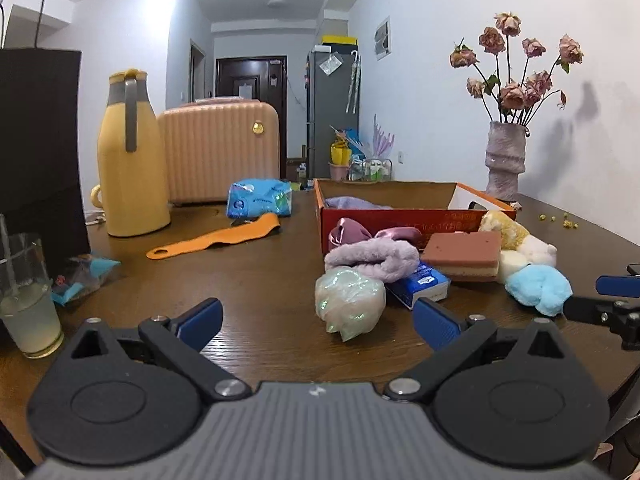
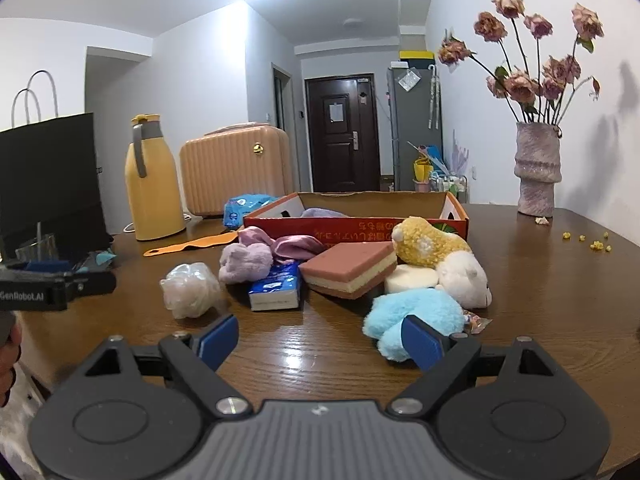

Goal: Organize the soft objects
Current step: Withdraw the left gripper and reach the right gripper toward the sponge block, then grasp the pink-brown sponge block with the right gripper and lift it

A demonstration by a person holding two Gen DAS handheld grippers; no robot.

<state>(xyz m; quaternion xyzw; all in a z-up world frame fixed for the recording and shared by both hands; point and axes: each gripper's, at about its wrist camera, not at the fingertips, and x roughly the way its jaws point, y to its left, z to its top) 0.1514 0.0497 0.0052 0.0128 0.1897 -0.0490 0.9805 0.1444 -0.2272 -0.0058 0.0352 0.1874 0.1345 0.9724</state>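
Soft goods lay heaped at centre frame on the dark, glossy wood-grain table point(image 2: 320, 356), directly before a shallow red cardboard box point(image 2: 356, 227) printed with unreadable gold characters. The heap comprised a crinkled translucent mesh puff point(image 2: 191, 290), a fuzzy lilac cloth point(image 2: 244, 263), a satin mauve bow point(image 2: 294, 247), a blue tissue packet point(image 2: 276, 286) with illegible print, a layered brown-and-cream rectangular sponge point(image 2: 349, 272), a round white pad point(image 2: 410, 279), a yellow-and-white plush toy point(image 2: 440, 256) and a fluffy sky-blue plush point(image 2: 412, 316).

The right gripper point(image 2: 320, 340) stood with jaws wide apart and empty, its right blue ribbed pad just beside the blue plush. The left gripper point(image 1: 318, 320) likewise stood apart, with the mesh puff ahead of its fingers, untouched. In the right wrist view, lettering "GenRobot.AI" showed on the left gripper's black body at the left edge.
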